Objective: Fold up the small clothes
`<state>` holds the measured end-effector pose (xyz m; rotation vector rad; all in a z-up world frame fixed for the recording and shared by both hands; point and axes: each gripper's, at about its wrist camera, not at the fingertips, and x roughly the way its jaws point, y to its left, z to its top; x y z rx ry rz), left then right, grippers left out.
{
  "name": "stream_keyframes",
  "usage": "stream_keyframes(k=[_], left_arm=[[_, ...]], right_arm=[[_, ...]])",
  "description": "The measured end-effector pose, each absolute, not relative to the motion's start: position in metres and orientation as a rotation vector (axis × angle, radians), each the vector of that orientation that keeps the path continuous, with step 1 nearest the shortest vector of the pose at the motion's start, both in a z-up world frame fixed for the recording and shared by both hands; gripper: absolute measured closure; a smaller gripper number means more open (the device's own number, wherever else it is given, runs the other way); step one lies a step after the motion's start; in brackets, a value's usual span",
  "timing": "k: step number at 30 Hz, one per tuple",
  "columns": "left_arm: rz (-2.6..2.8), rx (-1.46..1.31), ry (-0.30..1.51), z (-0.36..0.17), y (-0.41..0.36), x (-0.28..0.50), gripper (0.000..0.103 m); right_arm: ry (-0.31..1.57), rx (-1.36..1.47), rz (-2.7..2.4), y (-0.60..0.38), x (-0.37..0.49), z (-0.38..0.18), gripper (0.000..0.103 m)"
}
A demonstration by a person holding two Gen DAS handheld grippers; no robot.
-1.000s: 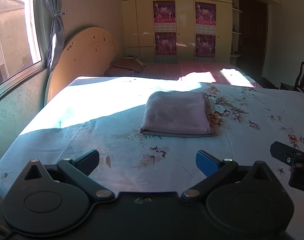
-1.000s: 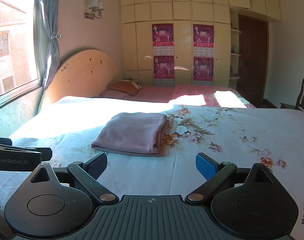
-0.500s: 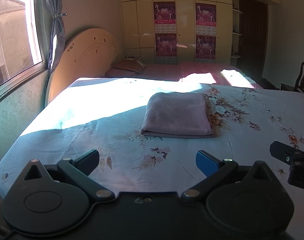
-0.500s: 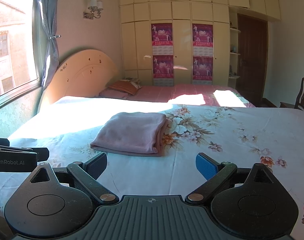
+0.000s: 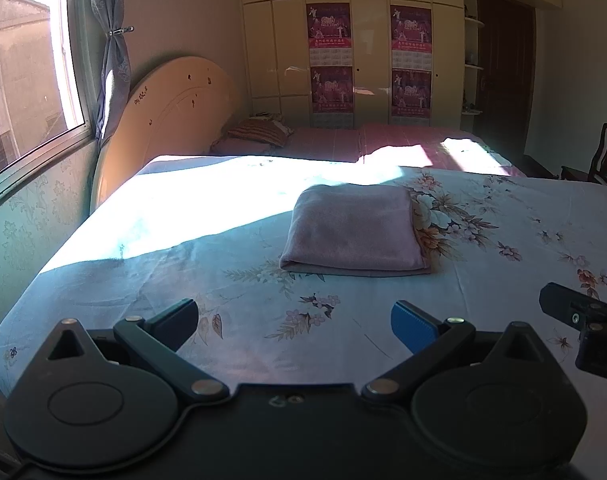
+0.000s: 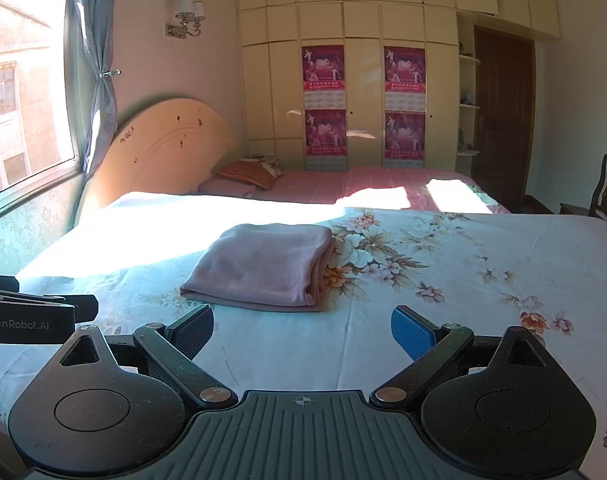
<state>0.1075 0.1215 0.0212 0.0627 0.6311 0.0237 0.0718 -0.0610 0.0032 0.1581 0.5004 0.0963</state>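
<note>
A pink cloth [image 5: 353, 232] [image 6: 263, 266] lies folded into a neat rectangle on the floral bedsheet [image 5: 223, 280] [image 6: 463, 280]. My left gripper [image 5: 295, 326] stands open over the sheet, well short of the cloth, with nothing between its fingers. In the right wrist view my right gripper [image 6: 303, 328] is open too, empty, just in front of the cloth's near edge. The right gripper's body [image 5: 583, 320] shows at the right edge of the left wrist view, and the left one [image 6: 31, 316] at the left edge of the right wrist view.
A curved wooden headboard [image 5: 171, 120] stands at the left by the window [image 5: 23, 80]. Behind lies a second bed with a pink cover [image 6: 383, 184] and a striped pillow [image 6: 247, 172]. Wardrobes line the back wall; a chair [image 6: 603, 188] stands far right.
Both grippers have drifted very slightly; the folded cloth sits a touch lower in the left wrist view. Both stay open and empty.
</note>
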Motion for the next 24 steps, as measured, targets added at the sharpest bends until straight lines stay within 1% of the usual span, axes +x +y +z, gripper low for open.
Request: stream_keyframes(k=[20,24], left_arm=[[0.003,0.076,0.634,0.017,0.119,0.115,0.001],[-0.028,0.056,0.630,0.012,0.118,0.122,0.003]], right_arm=[[0.520,0.158,0.103,-0.065,0.078,-0.002,0.008],[0.537,0.157,0.102,-0.066,0.084,-0.008,0.008]])
